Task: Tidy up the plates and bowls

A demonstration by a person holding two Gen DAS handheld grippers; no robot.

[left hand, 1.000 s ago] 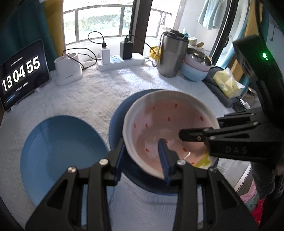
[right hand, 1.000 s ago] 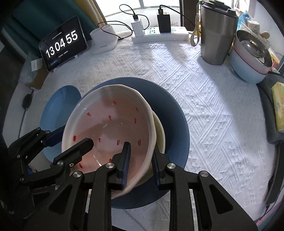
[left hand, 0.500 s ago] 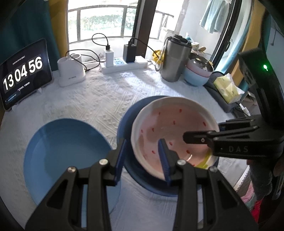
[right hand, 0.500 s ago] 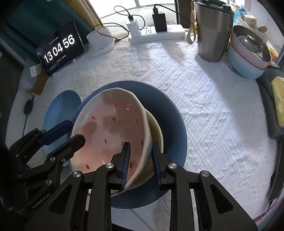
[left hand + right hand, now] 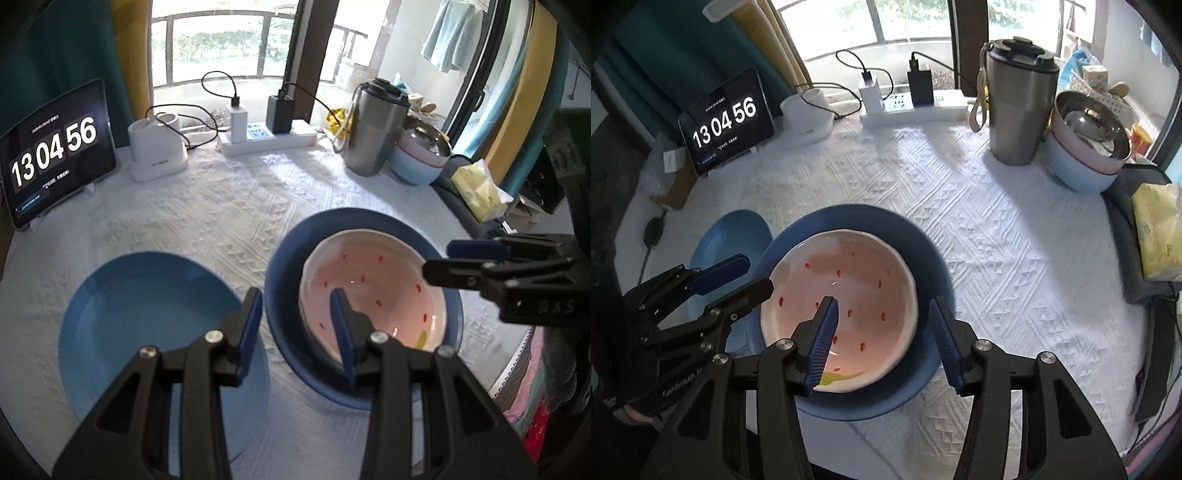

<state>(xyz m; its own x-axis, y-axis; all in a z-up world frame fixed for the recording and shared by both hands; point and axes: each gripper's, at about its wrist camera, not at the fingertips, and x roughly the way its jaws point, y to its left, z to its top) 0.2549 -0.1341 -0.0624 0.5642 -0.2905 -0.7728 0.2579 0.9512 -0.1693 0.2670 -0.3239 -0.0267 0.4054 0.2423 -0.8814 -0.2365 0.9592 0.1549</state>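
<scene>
Left black two-finger gripper with blue pads point(image 5: 295, 317): jaws parted, holding nothing, angled down. Right black two-finger gripper with blue pads point(image 5: 882, 332): jaws spread wide, empty. Both point inward, tips near each other, not touching.

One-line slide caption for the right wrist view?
Right gripper open over the pink speckled bowl resting in the dark blue plate.

1. Pink bowl point(image 5: 846, 291) is showing a glossy glazed finish – highlights glinting off it.
2. Dark blue plate point(image 5: 923, 254) and light blue plate point(image 5: 147, 317) are looking smooth, satin sheen.
3. Tablecloth point(image 5: 997, 236) is reading as white woven cloth – raised, rough pattern.
4. Tumbler point(image 5: 1015, 114) is showing brushed metal; steel bowl point(image 5: 1089, 122) is looking polished.
5. Gripper fingers point(image 5: 823, 339) are looking like matt black plastic with ribbed blue pads.
</scene>
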